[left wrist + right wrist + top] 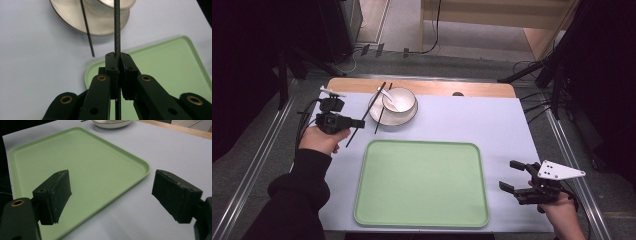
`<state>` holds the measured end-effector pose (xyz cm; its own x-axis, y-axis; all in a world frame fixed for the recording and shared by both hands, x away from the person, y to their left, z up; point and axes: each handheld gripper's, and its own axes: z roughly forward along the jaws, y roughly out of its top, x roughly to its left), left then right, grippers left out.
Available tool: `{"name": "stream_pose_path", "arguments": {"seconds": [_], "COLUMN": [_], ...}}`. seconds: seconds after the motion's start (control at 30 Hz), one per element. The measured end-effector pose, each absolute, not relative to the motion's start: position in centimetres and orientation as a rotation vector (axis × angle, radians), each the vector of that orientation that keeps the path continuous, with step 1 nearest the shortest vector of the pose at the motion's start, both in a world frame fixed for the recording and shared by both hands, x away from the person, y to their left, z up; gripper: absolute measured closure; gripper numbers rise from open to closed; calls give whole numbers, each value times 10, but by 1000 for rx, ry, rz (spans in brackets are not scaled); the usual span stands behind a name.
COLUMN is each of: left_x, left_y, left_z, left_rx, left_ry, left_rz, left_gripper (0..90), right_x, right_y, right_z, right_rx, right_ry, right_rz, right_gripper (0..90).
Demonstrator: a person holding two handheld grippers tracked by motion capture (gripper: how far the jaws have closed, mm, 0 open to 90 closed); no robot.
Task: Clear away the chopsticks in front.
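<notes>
The left hand-held gripper (357, 123) is clamped on one black chopstick (117, 30) at the counter's (492, 120) far left, just beyond the green tray's (422, 220) far-left corner. The second chopstick (383, 109) leans on the plate (377, 117) under the bowl (400, 100). The right hand-held gripper (512, 176) sits with jaws wide, empty, beside the tray's near right edge.

Black two-jaw left gripper (358, 123) and right gripper (511, 176) (brass pivot pins); grey three-cornered plate (560, 171) tops the right; black sleeve (297, 192); black cables.
</notes>
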<state>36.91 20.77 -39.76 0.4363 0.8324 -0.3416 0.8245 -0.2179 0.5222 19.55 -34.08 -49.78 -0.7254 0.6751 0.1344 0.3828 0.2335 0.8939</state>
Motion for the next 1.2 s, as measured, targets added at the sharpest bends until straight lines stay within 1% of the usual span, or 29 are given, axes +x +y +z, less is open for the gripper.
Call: {"name": "stream_pose_path", "arguments": {"seconds": [0.2, 0.27, 0.33, 0.53, 0.7, 0.97, 1.2], "left_x": [336, 332, 317, 297, 280, 265, 269], "left_y": [197, 196, 194, 193, 194, 186, 177], "left_z": [-423, -426, -437, -457, -470, -488, -500], "left_rx": [2076, 2077, 2084, 2108, 2118, 2177, 2222], "left_ry": [1366, 1362, 1362, 1380, 1400, 1430, 1433], "left_rz": [-27, -35, -51, -65, -121, -181, -193], "left_gripper": [860, 860, 860, 860, 860, 859, 856], "right_x": [195, 196, 196, 196, 196, 197, 198], "right_y": [-341, -341, -340, -339, -338, -336, -334], "right_z": [-498, -498, -498, -497, -497, -497, -497], "right_rx": [988, 987, 986, 964, 957, 943, 933], "right_ry": [2230, 2234, 2237, 2242, 2249, 2259, 2272], "right_rz": [1489, 1490, 1486, 1488, 1485, 1479, 1479], "right_gripper": [162, 162, 162, 162, 162, 162, 162]}}
